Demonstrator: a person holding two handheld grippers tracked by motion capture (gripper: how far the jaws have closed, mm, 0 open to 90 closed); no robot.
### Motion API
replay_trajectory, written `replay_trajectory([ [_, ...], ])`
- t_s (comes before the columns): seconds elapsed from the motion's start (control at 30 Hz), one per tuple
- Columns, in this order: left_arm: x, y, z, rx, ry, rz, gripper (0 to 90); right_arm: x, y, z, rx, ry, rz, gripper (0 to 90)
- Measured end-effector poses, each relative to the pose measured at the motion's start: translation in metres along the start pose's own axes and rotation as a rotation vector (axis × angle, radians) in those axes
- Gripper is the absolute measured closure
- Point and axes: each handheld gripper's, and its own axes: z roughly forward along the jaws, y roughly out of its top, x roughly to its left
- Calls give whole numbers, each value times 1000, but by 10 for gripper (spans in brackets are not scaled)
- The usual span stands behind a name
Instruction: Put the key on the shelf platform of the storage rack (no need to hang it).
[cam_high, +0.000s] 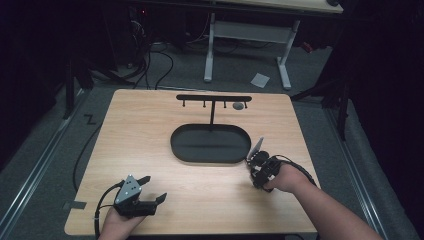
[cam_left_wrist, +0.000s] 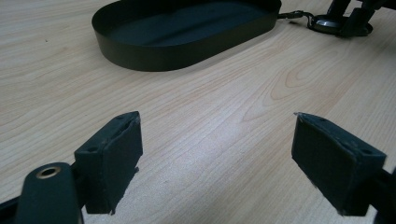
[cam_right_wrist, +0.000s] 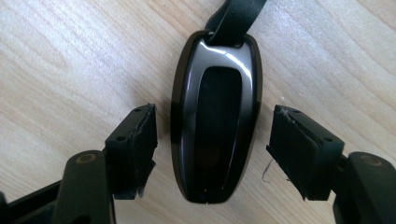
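Two grippers are under my control, and neither one has anything in its grasp yet. My right gripper is set down over a key fob that lies flat on the counter, just off the right end of the black oval tray. In the right gripper view the fingers stand spread, one on each side of the fob's glossy dark body, with a visible gap of bare wood between each pad and the fob. A black strap runs off the fob's far end. I judge this as aligned for a grasp but not closed.

My left gripper rests near the front left of the counter, well apart from the tray. Its fingers are released and wide, with nothing but wood grain between them.

Behind the tray stands a T-shaped hook rack. One small roundish item appears to hang near its right end; I cannot tell what it is. The tray looks empty.

Assessment: the work seems to be at its first stage. The fob has been approached and bracketed; closing, lifting and delivering it, to the rack or the tray, I cannot say which, all remain to be done.
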Motion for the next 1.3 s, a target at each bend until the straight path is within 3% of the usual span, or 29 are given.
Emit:
replay_trajectory([
  [0.3,0,0,0,-1,-1,1,170,0,5,5,-8,20,-5,346],
  [0.4,0,0,0,-1,-1,2,170,1,5,7,-2,38,-9,280],
  [0.5,0,0,0,0,-1,0,171,2,6,7,7,36,-18,274],
  [0.7,0,0,0,-1,-1,2,171,-5,6,3,5,41,12,478],
  [1.07,0,0,1,3,-1,4,172,-6,9,3,22,42,-9,489],
  [1.13,0,0,1,2,-1,1,172,-4,8,2,11,19,-22,490],
  [1.3,0,-1,1,9,-2,3,173,-4,8,-6,2,38,-17,490],
])
